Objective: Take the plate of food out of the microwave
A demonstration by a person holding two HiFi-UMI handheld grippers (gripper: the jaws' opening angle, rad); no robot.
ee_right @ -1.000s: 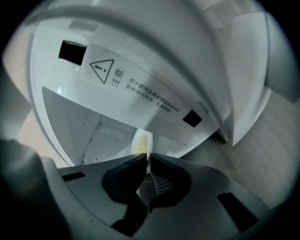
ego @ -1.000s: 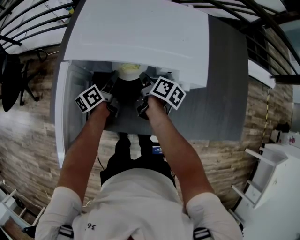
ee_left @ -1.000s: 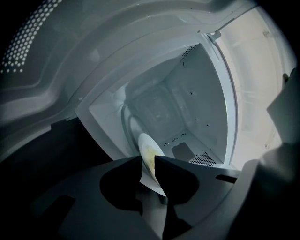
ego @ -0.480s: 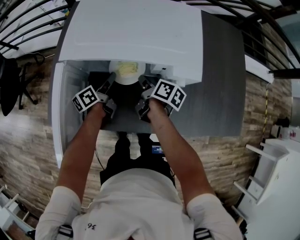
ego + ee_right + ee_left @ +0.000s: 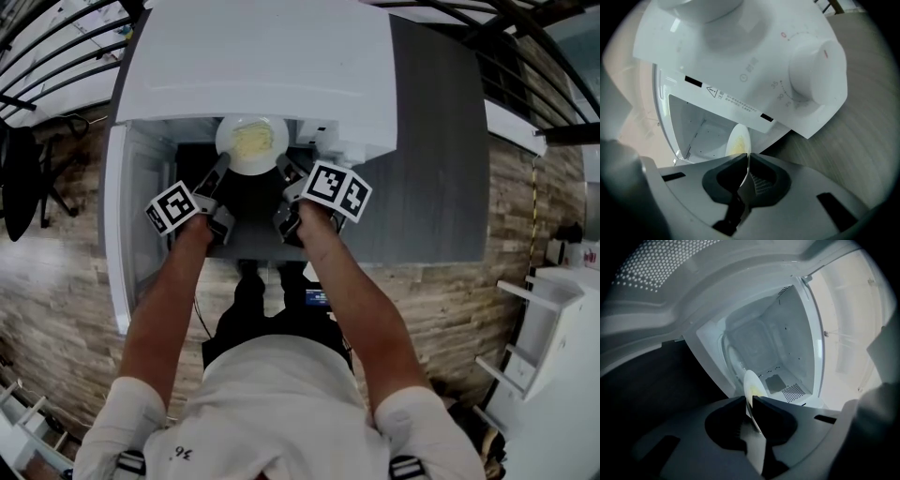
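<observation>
A white plate (image 5: pixel 251 145) with pale yellow food hangs just in front of the white microwave's (image 5: pixel 262 66) open mouth. My left gripper (image 5: pixel 221 172) is shut on the plate's left rim and my right gripper (image 5: pixel 285 170) is shut on its right rim. In the left gripper view the plate (image 5: pixel 752 386) shows edge-on between the jaws of that gripper (image 5: pixel 749 401), with the empty oven cavity (image 5: pixel 768 341) behind. In the right gripper view the plate (image 5: pixel 738 140) is pinched by that gripper (image 5: pixel 746 161) below the control panel.
The microwave door (image 5: pixel 122 225) stands swung open at the left. Two dials (image 5: pixel 818 70) sit on the panel at the right. The oven rests on a grey table (image 5: pixel 441 159); wood floor lies around it. A white shelf unit (image 5: pixel 553 337) stands at the far right.
Both grippers have drawn back toward me with the plate, which has come further out from under the microwave's top and now shows almost whole in the head view.
</observation>
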